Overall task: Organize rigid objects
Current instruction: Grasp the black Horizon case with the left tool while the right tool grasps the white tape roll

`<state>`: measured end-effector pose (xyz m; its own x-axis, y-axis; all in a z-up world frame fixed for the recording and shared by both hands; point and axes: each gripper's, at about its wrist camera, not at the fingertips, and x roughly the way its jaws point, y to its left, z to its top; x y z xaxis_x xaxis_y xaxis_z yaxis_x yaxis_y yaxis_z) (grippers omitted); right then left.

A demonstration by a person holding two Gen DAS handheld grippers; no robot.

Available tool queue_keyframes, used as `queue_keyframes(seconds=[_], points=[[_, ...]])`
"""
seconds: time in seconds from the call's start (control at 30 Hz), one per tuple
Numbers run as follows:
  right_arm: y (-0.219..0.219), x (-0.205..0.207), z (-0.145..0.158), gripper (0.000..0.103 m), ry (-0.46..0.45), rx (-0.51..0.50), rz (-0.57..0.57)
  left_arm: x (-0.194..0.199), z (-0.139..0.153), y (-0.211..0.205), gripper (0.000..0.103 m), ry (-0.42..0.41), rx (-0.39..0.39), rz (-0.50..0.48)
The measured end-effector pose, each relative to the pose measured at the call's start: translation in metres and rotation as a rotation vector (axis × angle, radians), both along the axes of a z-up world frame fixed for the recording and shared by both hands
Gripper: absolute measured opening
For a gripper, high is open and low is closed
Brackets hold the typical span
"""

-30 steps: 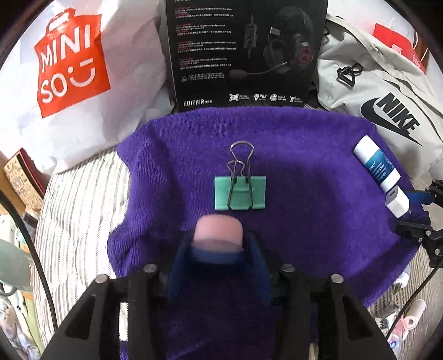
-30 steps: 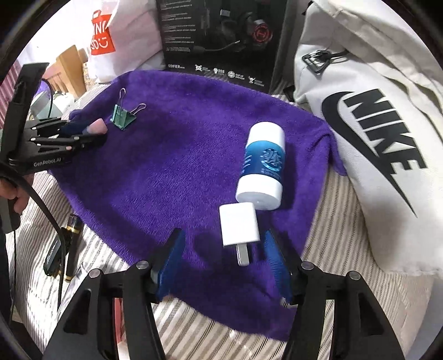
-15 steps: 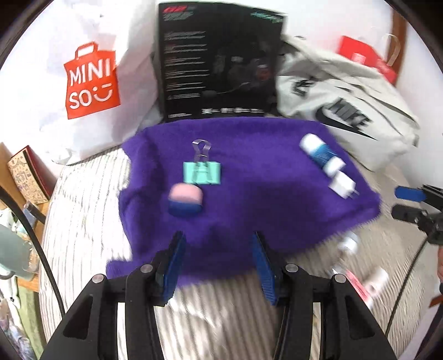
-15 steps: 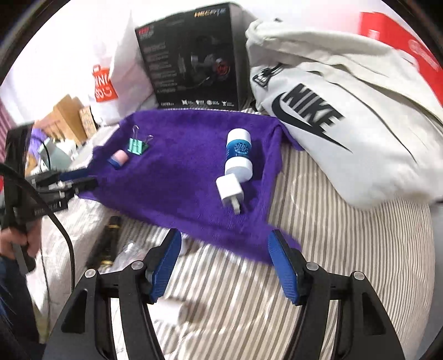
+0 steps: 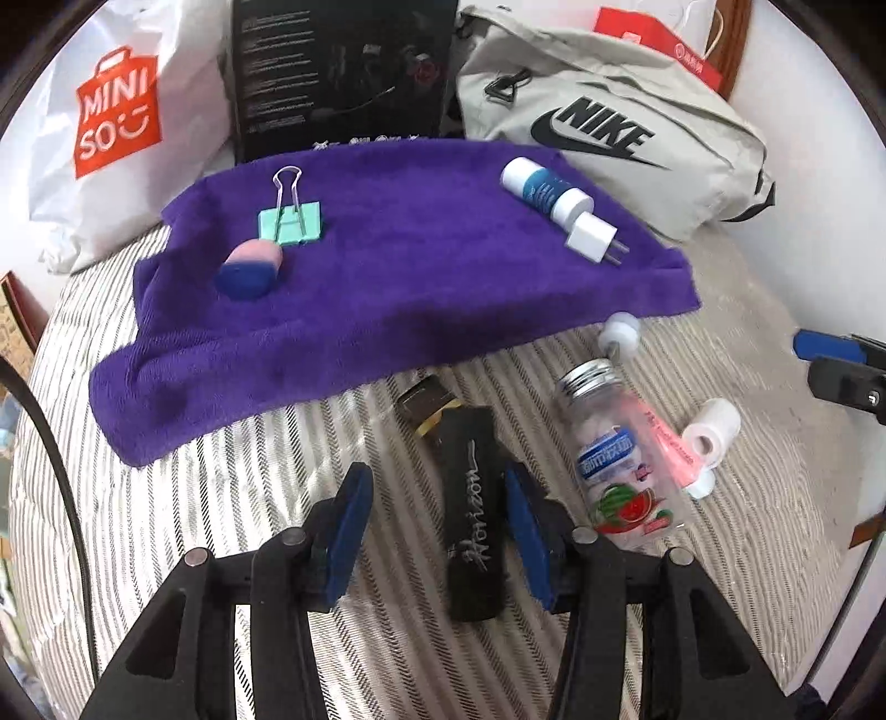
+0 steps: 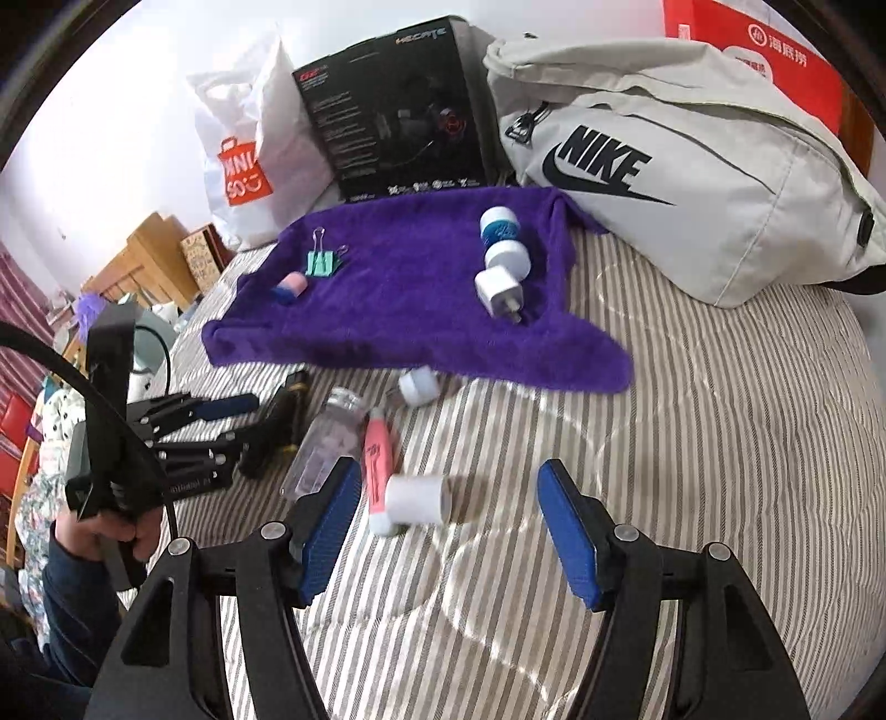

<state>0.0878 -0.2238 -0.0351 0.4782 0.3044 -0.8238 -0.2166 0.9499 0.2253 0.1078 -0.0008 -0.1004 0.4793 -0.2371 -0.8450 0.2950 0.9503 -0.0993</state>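
Two grippers hang spread and empty over a striped bedspread [image 6: 720, 443]: the left gripper [image 5: 437, 531] straddles a black case [image 5: 473, 515], the right gripper [image 6: 448, 531] faces a white roll [image 6: 418, 499]. Behind, a purple towel [image 5: 387, 277] carries a green binder clip [image 5: 290, 221].

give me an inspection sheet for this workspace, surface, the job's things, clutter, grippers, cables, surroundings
Surface: striped bedding with a purple towel spread on it.
Job's things: on the towel, green binder clip, pink-and-blue eraser, blue-and-white tube, white plug. Off the towel, black Horizon case, clear bottle, pink tube, white roll, small white cap.
Clutter: nothing seen.
Grippers: left gripper open, straddling the black case; right gripper open, empty, near the white roll.
Cables: black cable by the left gripper.
Surroundings: Miniso bag, headset box, Nike bag, red box.
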Motion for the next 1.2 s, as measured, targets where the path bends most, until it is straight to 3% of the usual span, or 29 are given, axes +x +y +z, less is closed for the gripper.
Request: queue_keyframes(seconds=[0.33,0.4,0.47,0.7,0.8,0.87,0.9,1.2], points=[[0.005,-0.004,-0.01,0.066,0.011,-0.032,0.005,-0.006,-0.005,0.01,0.046,-0.01,0.094,0.034],[0.005,-0.004,-0.014,0.066,0.014,-0.049,0.006,-0.008,-0.005,0.005,0.041,-0.021,0.115,0.04],[0.006,-0.006,-0.019,0.066,0.019,-0.064,0.01,-0.007,-0.004,0.004,0.027,-0.019,0.104,0.051],[0.021,-0.005,-0.04,0.066,0.039,-0.039,0.032,-0.007,-0.005,-0.001,0.023,-0.028,0.118,0.06],[0.028,-0.001,-0.049,0.059,0.044,-0.035,0.034,-0.007,-0.006,0.0,0.023,-0.028,0.113,0.062],[0.032,0.002,-0.053,0.036,0.043,-0.045,0.041,-0.007,-0.006,0.0,0.023,-0.027,0.114,0.062],[0.032,0.004,-0.055,0.032,0.051,-0.052,0.043,-0.007,-0.006,0.0,0.023,-0.026,0.111,0.066],[0.027,0.015,-0.062,0.031,0.057,-0.099,0.022,-0.009,-0.006,0.002,0.023,-0.042,0.089,0.086]])
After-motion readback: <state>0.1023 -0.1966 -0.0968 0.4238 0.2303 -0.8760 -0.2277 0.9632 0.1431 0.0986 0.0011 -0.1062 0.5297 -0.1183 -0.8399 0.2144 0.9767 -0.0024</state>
